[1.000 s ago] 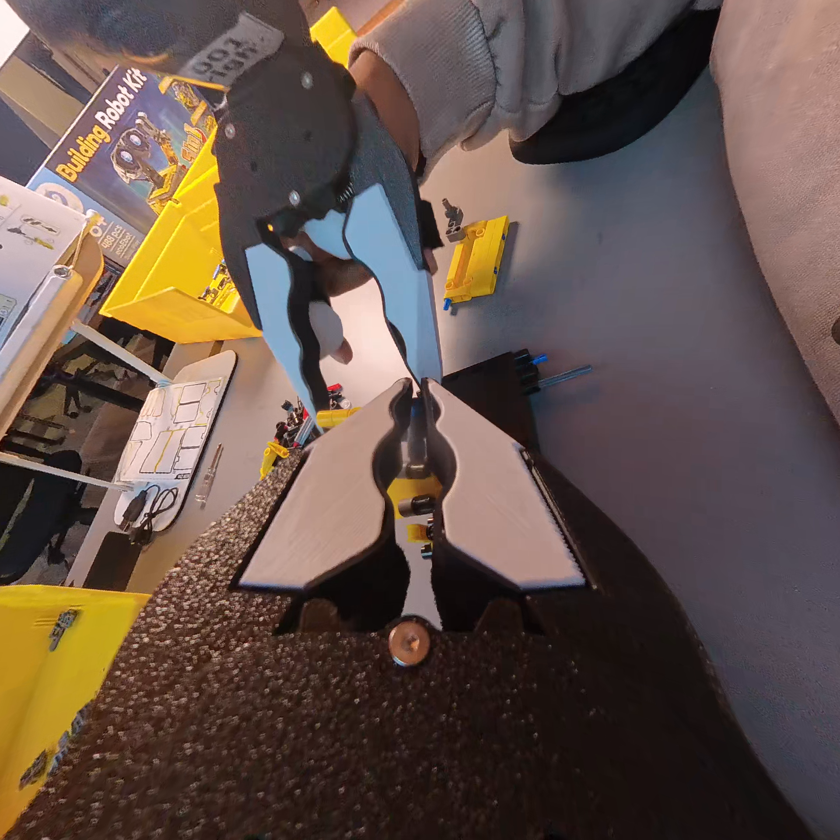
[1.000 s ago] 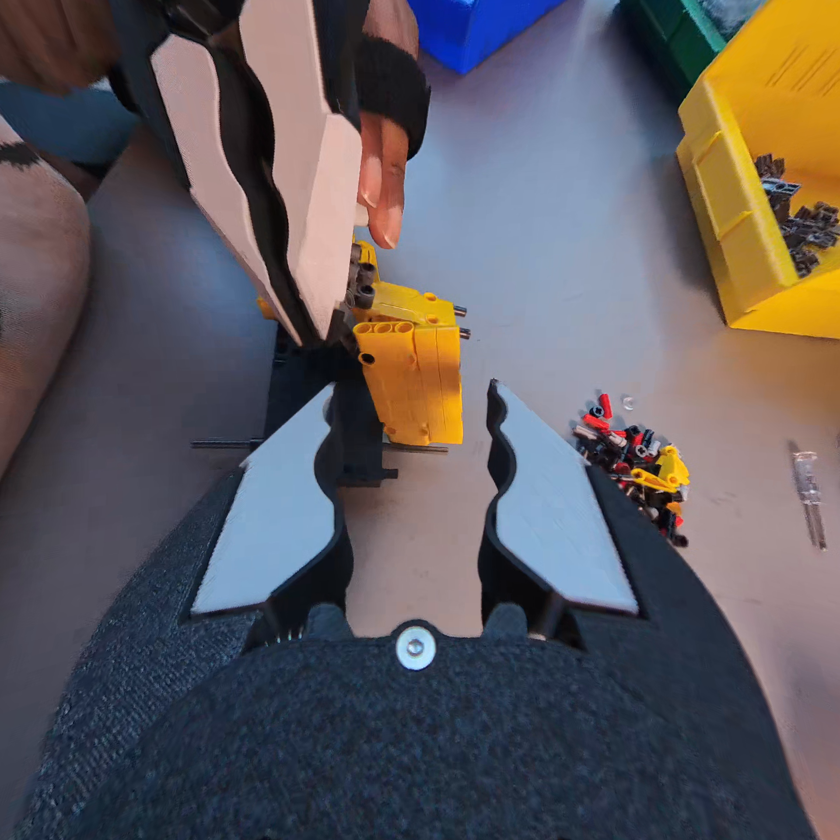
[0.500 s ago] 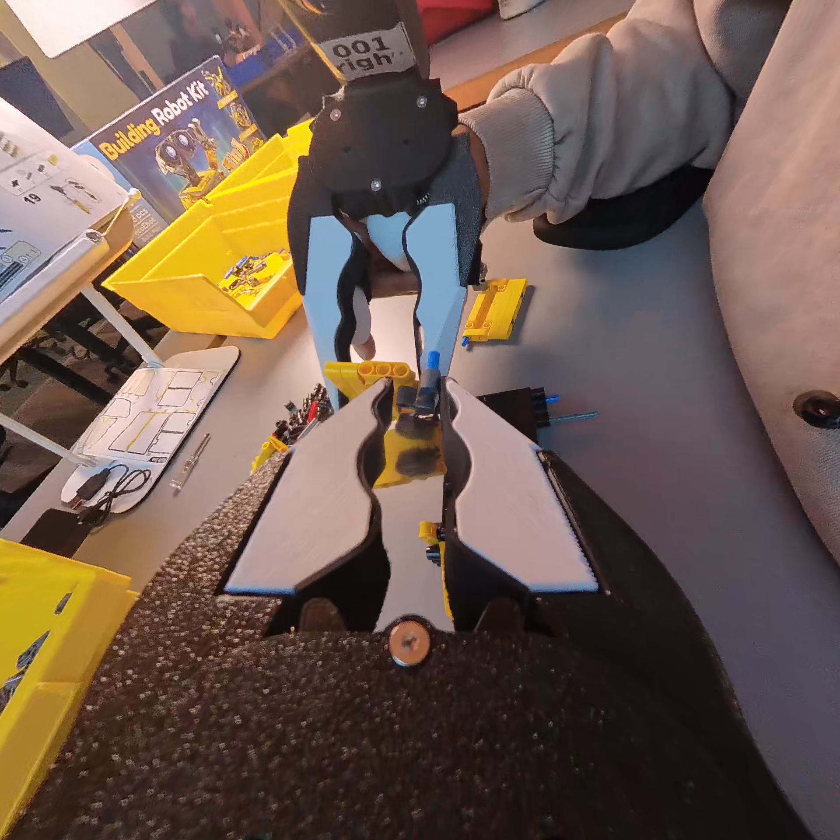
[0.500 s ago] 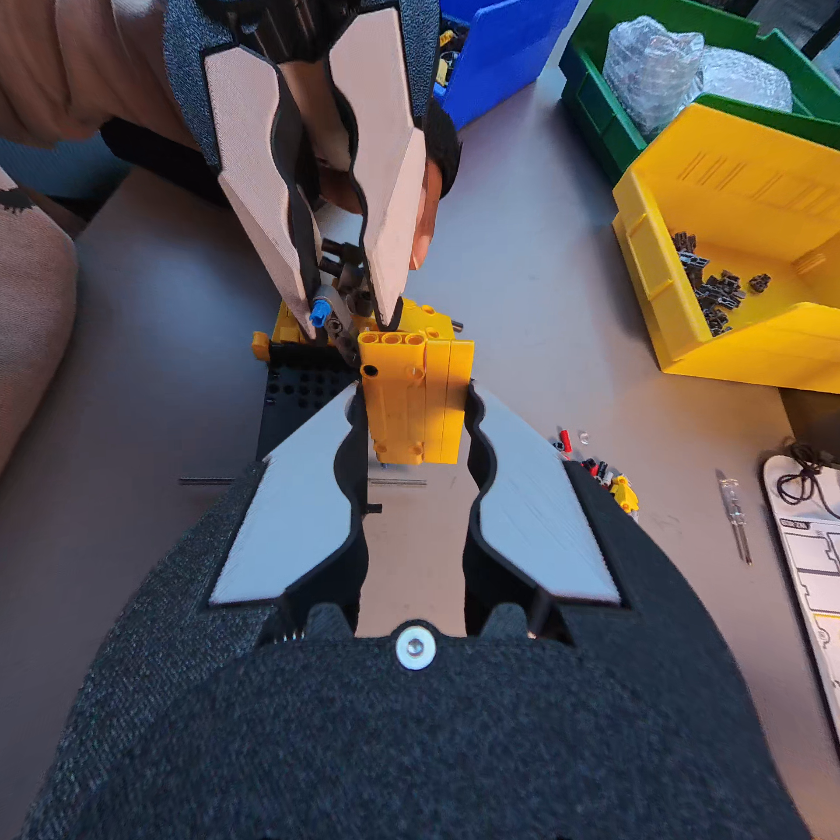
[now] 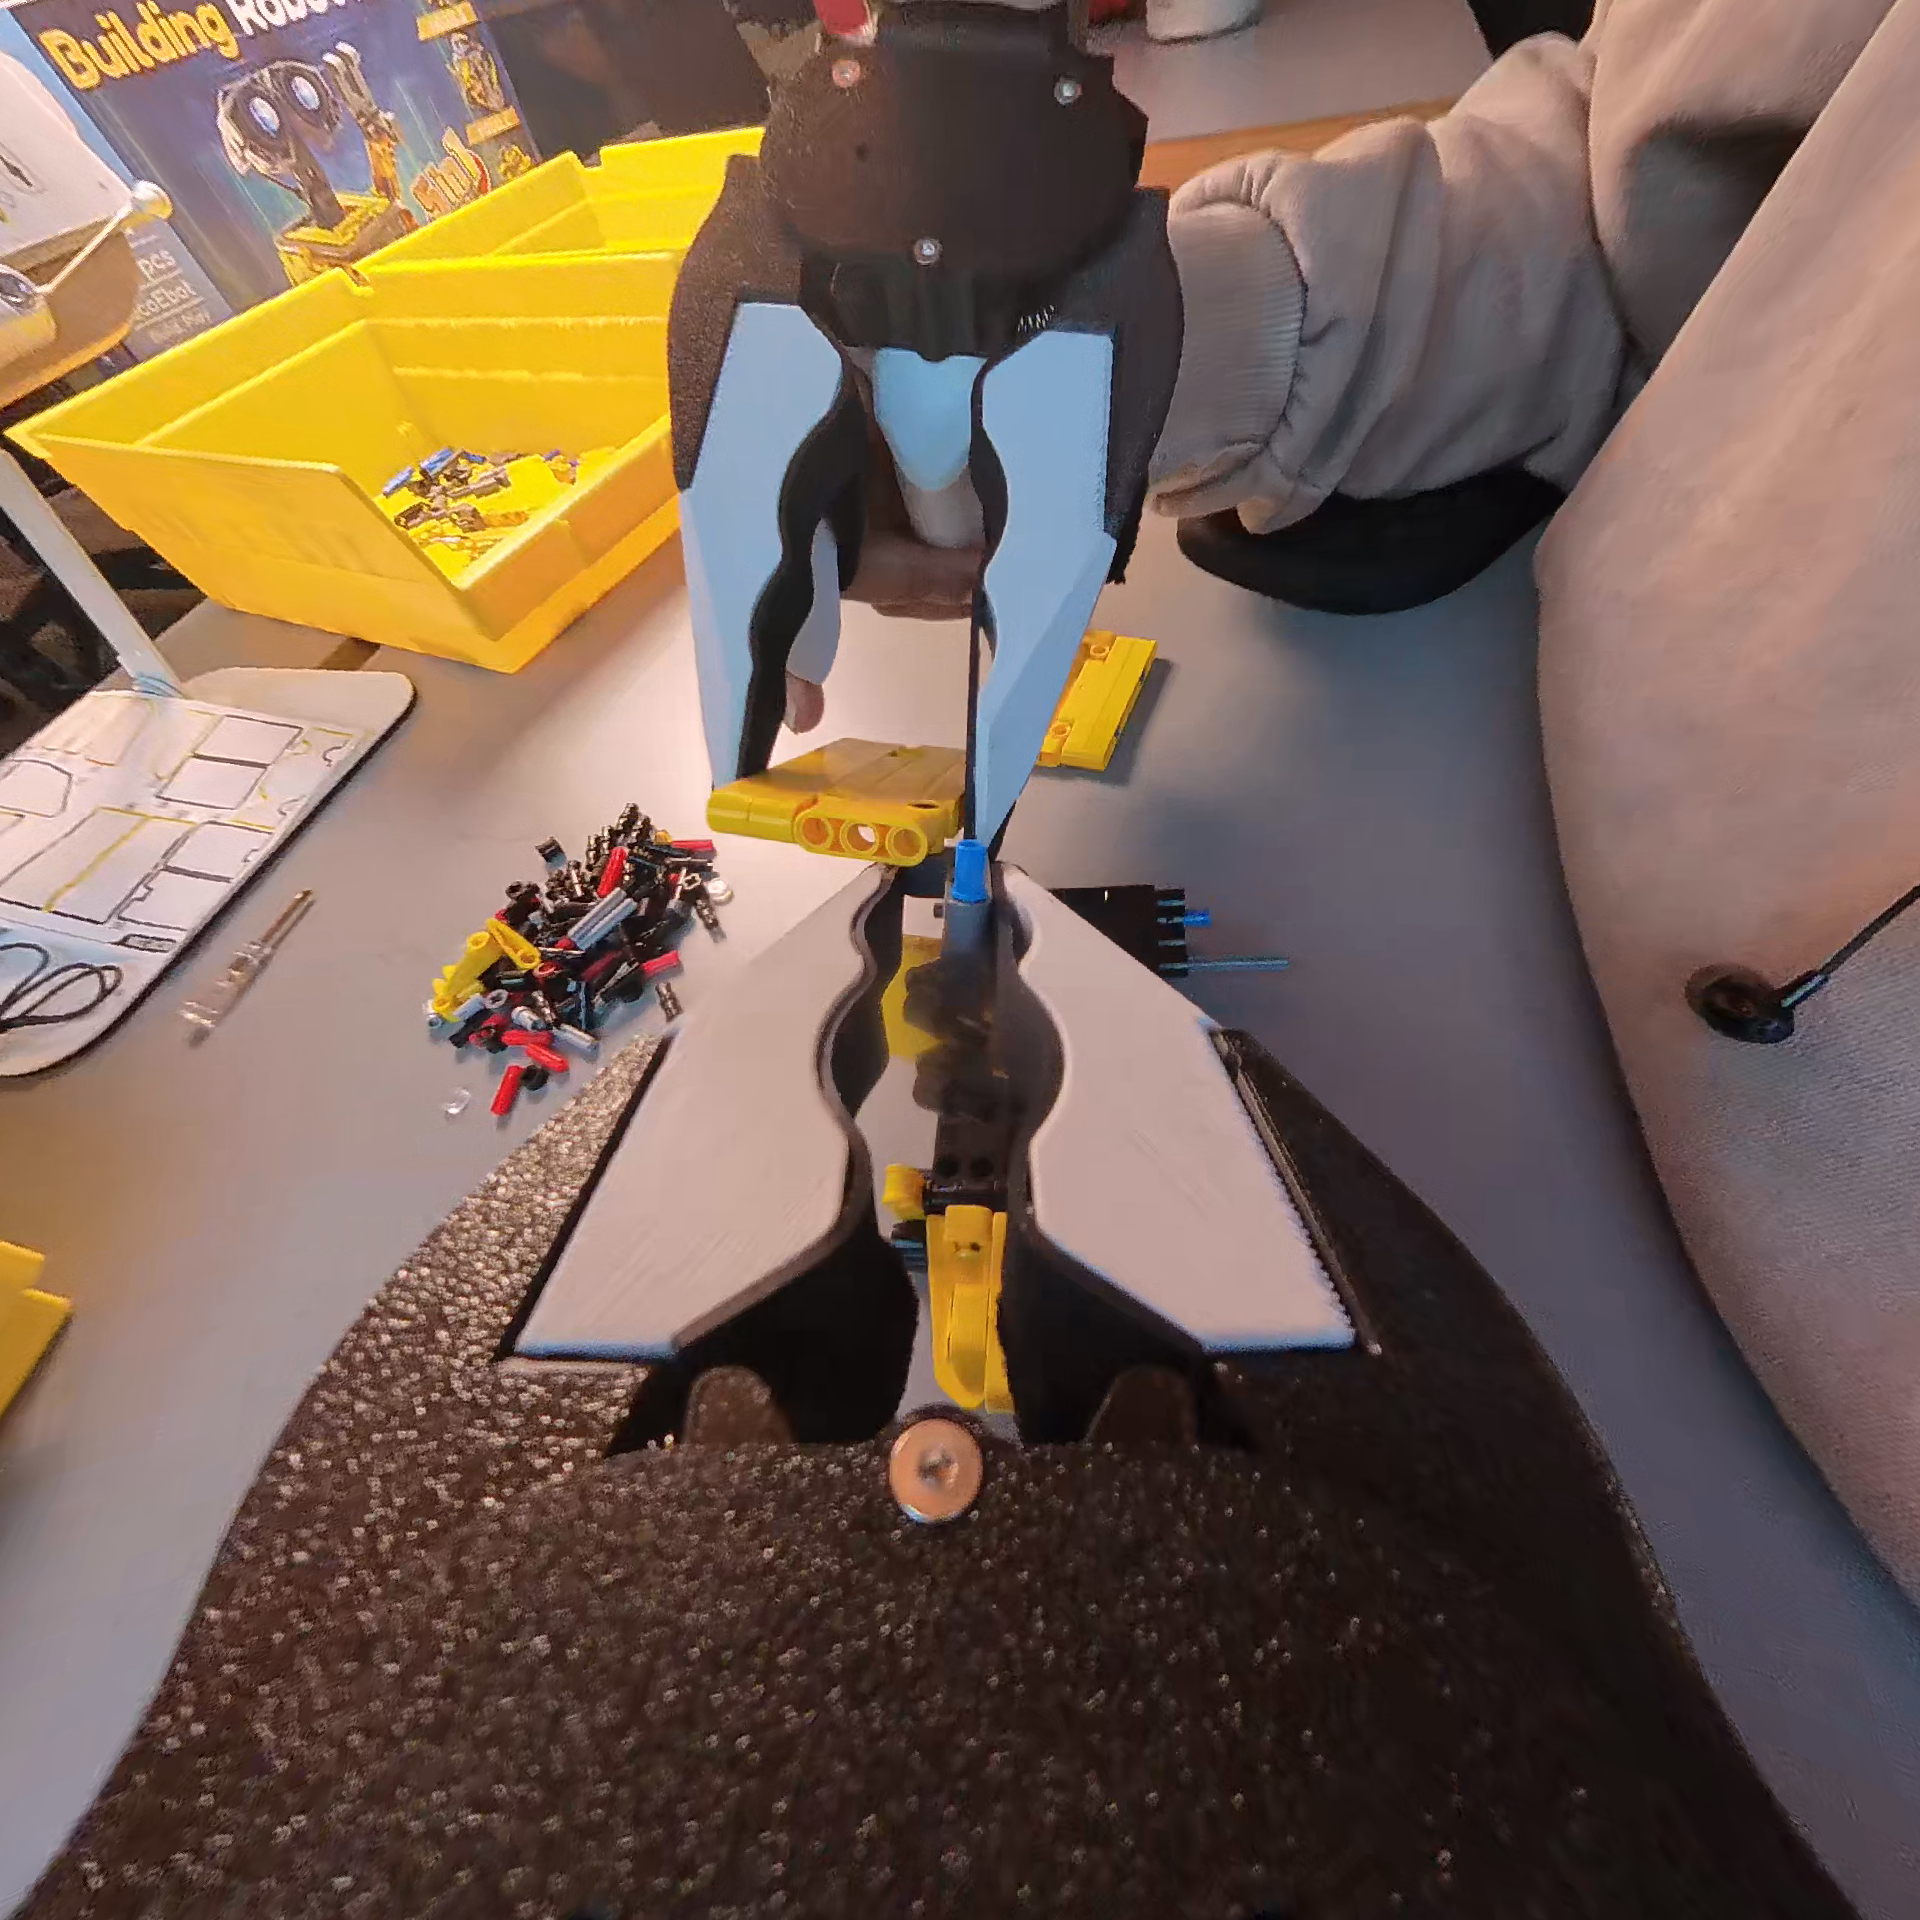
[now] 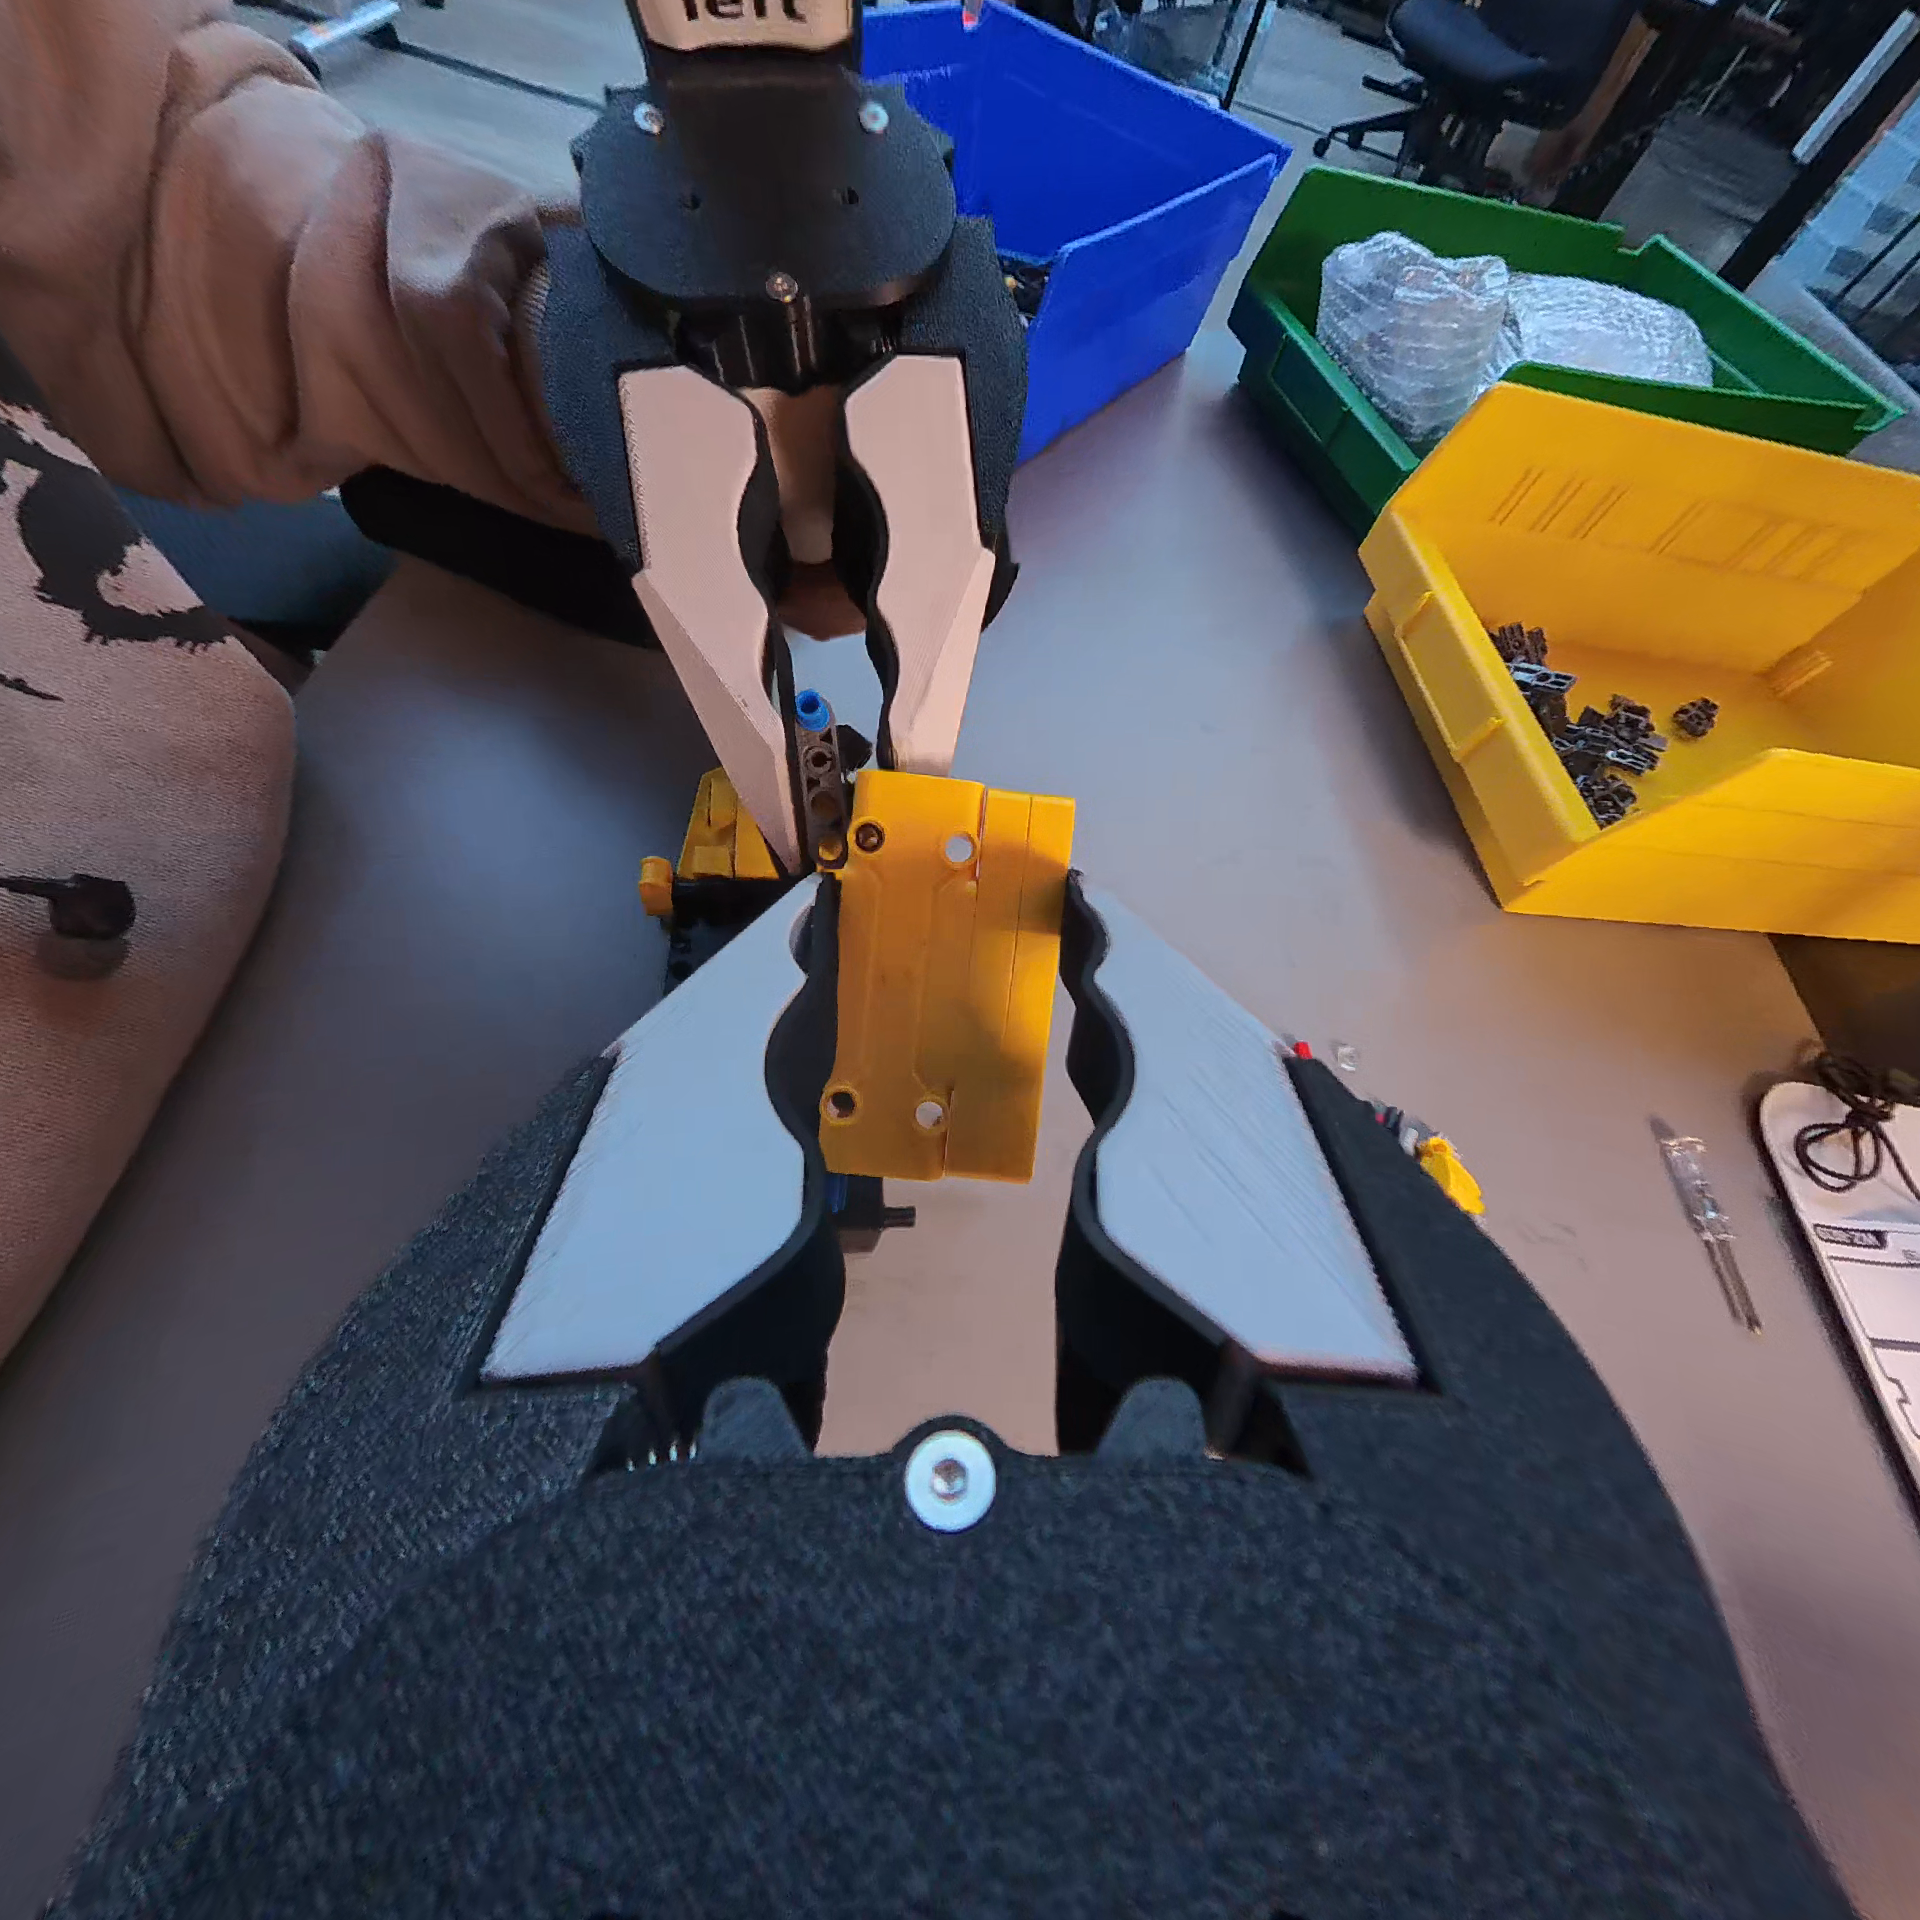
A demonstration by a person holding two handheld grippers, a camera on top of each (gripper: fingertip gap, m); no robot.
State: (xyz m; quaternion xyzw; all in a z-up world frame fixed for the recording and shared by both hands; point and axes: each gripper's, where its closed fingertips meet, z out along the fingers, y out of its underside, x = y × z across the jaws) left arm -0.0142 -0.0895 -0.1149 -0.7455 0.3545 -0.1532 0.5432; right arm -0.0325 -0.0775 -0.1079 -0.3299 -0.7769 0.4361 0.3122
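In the left wrist view my left gripper is shut on a dark grey beam with a blue pin at its tip. That beam belongs to a black and yellow brick assembly that runs back between the fingers. Opposite it, my right gripper holds a yellow panel block just above the grey table. In the right wrist view my right gripper is shut on the yellow panel block. The left gripper meets it with the beam at the block's top left corner.
Yellow bins and a pile of small parts lie to the left, beside an instruction sheet. A yellow panel and a black part lie behind. Blue, green and yellow bins stand on the right. Less than 4 cm separates the two grippers' tips.
My right gripper has closed on the yellow panel block and lifted it. Both grippers have tilted up and now face each other, with the beam against the block.
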